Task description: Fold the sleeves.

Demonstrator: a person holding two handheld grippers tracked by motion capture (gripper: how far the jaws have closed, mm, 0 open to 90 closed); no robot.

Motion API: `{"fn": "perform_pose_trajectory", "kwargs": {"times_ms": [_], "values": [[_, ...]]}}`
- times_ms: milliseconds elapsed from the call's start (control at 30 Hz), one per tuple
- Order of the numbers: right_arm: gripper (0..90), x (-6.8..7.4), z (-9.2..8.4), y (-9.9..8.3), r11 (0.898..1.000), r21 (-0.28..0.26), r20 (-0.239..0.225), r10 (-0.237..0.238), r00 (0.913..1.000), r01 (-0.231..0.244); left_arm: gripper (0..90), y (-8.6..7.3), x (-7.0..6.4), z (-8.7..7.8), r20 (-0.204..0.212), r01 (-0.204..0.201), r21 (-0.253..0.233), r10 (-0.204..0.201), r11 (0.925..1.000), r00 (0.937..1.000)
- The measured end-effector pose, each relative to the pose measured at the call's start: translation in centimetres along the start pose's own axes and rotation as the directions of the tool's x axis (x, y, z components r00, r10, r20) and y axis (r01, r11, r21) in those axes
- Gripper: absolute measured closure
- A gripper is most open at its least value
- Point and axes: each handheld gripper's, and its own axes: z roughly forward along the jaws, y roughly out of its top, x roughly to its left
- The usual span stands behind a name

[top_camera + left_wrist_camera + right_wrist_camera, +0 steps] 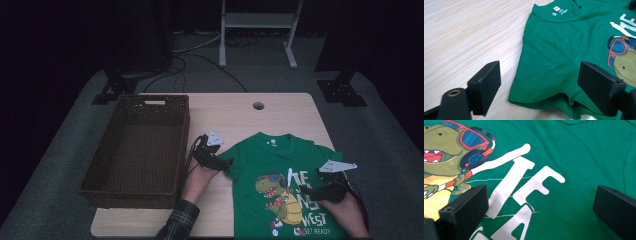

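A green T-shirt [272, 160] with a cartoon dinosaur print [277, 192] lies flat on the right half of the wooden table [225, 112], collar toward the far edge. My left gripper [226, 163] sits at the shirt's left sleeve. In the left gripper view its jaws stand apart, and the sleeve hem [541, 100] lies between them untouched. My right gripper [306, 189] hovers over the printed chest. In the right gripper view it [541, 210] is open above the white letters [524, 185], with the shirt [579, 150] spread flat beneath.
A dark wicker basket [184, 145] with nothing in it fills the left part of the table. A cable hole [258, 106] sits near the far edge. Bare wood [461, 37] lies left of the sleeve. Dark stands and cables sit on the floor beyond.
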Motion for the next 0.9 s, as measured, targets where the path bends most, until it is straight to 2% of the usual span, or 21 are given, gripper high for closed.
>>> {"fn": "perform_pose_trajectory", "kwargs": {"times_ms": [233,267,433,567,700,900], "values": [[0.0,0.0,0.0,0.0,1.000,0.000,0.000,0.000,1.0000,0.000,25.6,0.2,0.5,0.3,-0.005,-0.004,0.018,0.004,0.9998,1.0000],[0.0,0.0,0.0,0.0,1.000,0.000,0.000,0.000,1.0000,0.000,30.2,0.2,0.6,0.5,0.001,-0.004,0.027,0.004,0.9996,1.0000],[0.0,0.0,0.0,0.0,1.000,0.000,0.000,0.000,1.0000,0.000,33.8,0.3,1.0,0.8,-0.017,0.010,0.044,-0.009,0.9990,0.9998],[0.0,0.0,0.0,0.0,1.000,0.000,0.000,0.000,1.0000,0.000,41.1,0.3,1.2,0.9,-0.015,0.005,0.048,-0.004,0.9989,0.9999],[0.0,0.0,0.0,0.0,1.000,0.000,0.000,0.000,1.0000,0.000,44.3,0.1,1.4,1.2,-0.022,0.018,0.062,-0.017,0.9979,0.9996],[0.0,0.0,0.0,0.0,1.000,0.000,0.000,0.000,1.0000,0.000,48.8,-0.1,1.8,1.5,-0.060,0.053,0.083,-0.048,0.9952,0.9971]]}}
